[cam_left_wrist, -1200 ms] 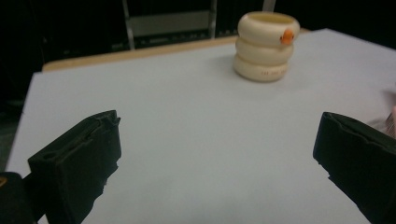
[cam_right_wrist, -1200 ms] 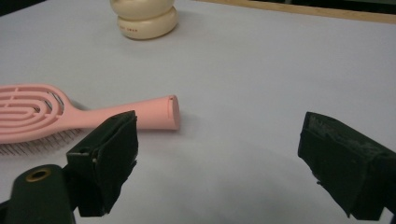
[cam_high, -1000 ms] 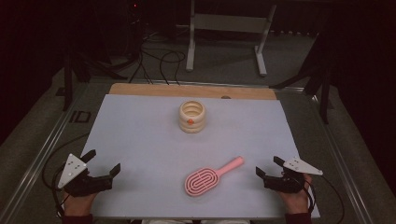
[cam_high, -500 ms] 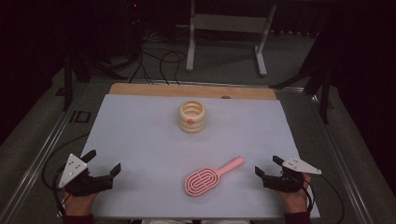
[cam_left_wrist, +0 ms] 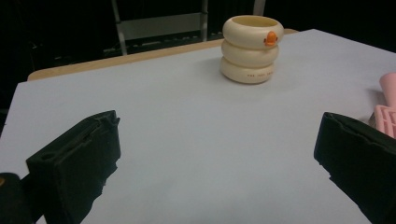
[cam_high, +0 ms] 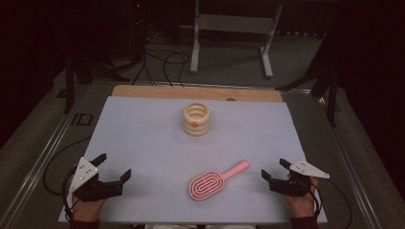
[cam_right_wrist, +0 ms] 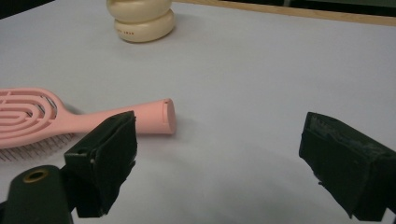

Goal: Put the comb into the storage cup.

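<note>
A pink hairbrush (cam_high: 212, 182) lies flat on the white table sheet (cam_high: 143, 138) near the front, its handle pointing toward the right. A cream ringed cup (cam_high: 196, 119) with an orange spot stands upright at the middle back. My left gripper (cam_high: 112, 167) rests open at the front left corner, nothing between its jaws. At the front right my right gripper (cam_high: 274, 169) is open too, just right of the handle's end. In the right gripper view the hairbrush (cam_right_wrist: 93, 122) lies ahead left of my right gripper (cam_right_wrist: 219, 154). The left gripper view shows the cup (cam_left_wrist: 252, 49) far ahead of my left gripper (cam_left_wrist: 219, 158).
A wooden strip (cam_high: 196, 93) edges the table's far side. Behind it stand a grey metal frame (cam_high: 234, 28) and loose cables (cam_high: 157, 57) on the floor. Metal rails run along both sides of the table.
</note>
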### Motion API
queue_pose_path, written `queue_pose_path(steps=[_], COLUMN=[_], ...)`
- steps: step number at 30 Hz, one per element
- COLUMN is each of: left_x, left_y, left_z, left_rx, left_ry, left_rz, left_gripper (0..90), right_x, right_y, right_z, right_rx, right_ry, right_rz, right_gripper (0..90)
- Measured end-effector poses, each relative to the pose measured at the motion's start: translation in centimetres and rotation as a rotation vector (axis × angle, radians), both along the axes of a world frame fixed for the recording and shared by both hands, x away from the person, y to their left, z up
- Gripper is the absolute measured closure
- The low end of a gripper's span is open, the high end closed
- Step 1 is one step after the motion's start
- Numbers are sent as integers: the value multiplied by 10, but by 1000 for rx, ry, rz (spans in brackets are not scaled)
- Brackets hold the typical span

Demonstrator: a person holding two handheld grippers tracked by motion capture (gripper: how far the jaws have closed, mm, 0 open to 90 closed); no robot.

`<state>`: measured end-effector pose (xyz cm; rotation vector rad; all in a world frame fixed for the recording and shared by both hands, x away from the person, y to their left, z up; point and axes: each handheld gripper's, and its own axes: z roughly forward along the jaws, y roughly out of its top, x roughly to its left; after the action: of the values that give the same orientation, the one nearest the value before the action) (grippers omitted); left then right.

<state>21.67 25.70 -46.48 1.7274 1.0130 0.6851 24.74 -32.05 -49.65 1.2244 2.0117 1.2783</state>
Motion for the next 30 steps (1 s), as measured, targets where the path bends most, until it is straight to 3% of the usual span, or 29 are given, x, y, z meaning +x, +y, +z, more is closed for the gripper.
queue_pose_path(steps=[30], left_x=[0], left_y=[-31], left_z=[0], left_rx=[34], left_ry=[6], left_rz=[-95], left_gripper=[10], right_x=[1], right_y=[2], right_z=[-1], right_rx=[-6], right_ry=[-5], right_rz=[13], right_gripper=[116])
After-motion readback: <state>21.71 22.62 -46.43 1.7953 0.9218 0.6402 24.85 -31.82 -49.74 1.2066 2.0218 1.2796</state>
